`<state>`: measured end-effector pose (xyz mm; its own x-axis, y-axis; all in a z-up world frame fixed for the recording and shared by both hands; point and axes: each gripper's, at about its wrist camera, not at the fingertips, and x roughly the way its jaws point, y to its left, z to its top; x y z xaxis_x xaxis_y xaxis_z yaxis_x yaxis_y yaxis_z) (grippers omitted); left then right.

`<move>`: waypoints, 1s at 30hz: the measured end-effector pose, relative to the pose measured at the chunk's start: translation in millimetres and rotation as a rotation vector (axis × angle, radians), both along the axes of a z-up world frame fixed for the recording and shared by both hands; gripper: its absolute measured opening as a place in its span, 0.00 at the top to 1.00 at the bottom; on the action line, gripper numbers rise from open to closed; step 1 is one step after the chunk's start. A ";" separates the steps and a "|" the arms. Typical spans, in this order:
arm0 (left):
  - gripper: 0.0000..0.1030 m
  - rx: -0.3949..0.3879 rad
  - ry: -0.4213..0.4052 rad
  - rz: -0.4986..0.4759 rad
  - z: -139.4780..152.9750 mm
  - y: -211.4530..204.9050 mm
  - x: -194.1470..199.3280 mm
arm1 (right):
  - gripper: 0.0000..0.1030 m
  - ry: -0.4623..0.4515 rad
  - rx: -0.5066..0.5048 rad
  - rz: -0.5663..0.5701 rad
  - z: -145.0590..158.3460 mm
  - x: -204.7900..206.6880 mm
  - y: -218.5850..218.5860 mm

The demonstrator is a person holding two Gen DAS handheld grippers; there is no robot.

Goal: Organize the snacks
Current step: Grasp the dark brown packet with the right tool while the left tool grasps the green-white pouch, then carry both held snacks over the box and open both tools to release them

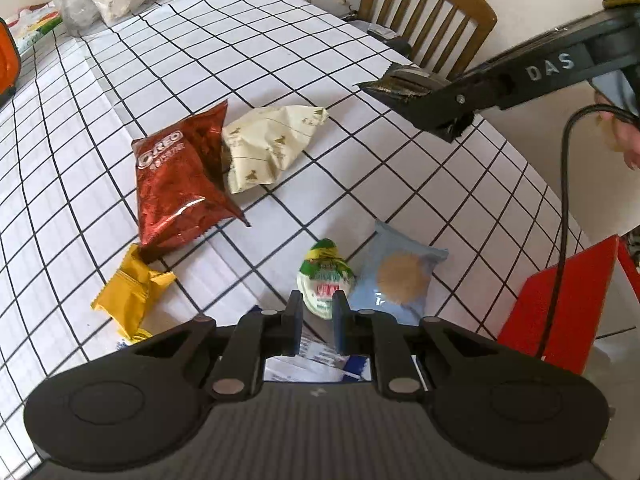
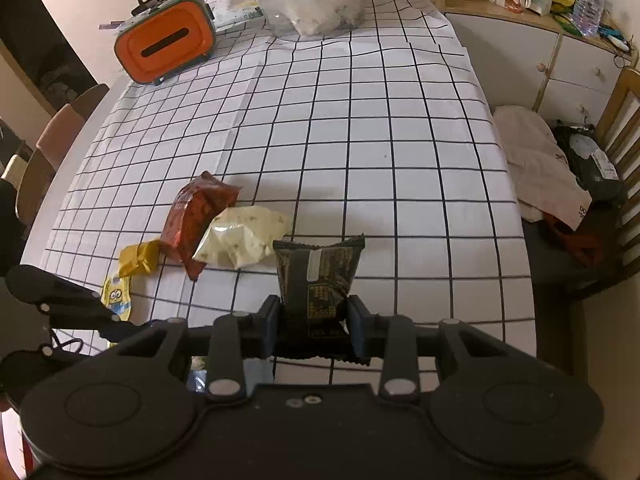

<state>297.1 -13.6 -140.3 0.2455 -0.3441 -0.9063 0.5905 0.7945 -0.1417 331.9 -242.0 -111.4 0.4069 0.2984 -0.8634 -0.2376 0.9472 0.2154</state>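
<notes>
We held the right gripper (image 2: 316, 320) clamped on the dark snack packet (image 2: 318, 276), lifted clear above the checked table (image 2: 360, 140). Left gripper (image 1: 317, 320) had its fingers together, nothing visibly gripped, over the green-white pouch (image 1: 324, 280). Red Oreo bag (image 1: 180, 184) touched the cream packet (image 1: 268, 144) mid-table

Two steep wrist views, shared tablecloth (image 1: 280, 60)

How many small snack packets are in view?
7: dark in right jaws, green-white in left jaws, blue beside it, red, cream, yellow clustered, Minions at edge; more may hide.
</notes>
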 end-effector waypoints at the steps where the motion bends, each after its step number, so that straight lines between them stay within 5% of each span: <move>1: 0.85 -0.005 0.005 0.005 -0.7 -2.6 0.0 | 0.67 -0.001 0.014 0.001 0.6 -3.3 -1.8; 4: 0.84 0.004 0.001 0.008 -3.5 -10.4 1.1 | 0.67 0.003 0.041 0.016 3.7 -15.7 -4.8; 14: 0.50 0.066 -0.009 0.024 -21.7 -36.3 9.9 | 0.67 0.010 0.047 -0.008 0.5 -32.4 -20.2; 23: 0.52 0.033 0.016 0.034 -27.2 -30.5 13.5 | 0.67 0.022 0.052 -0.014 -6.4 -40.3 -22.9; 26: 0.68 0.048 -0.012 0.033 -26.2 -28.2 10.6 | 0.67 0.026 0.054 -0.011 -7.4 -41.0 -21.4; 30: 0.69 0.024 -0.013 0.039 -25.9 -24.2 8.2 | 0.67 0.030 0.051 -0.011 -8.4 -42.2 -19.2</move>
<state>305.3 -37.8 -166.1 0.2701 -0.3120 -0.9109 0.5606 0.8201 -0.1147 289.6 -261.2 -119.7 0.3843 0.3380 -0.8591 -0.2200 0.9373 0.2703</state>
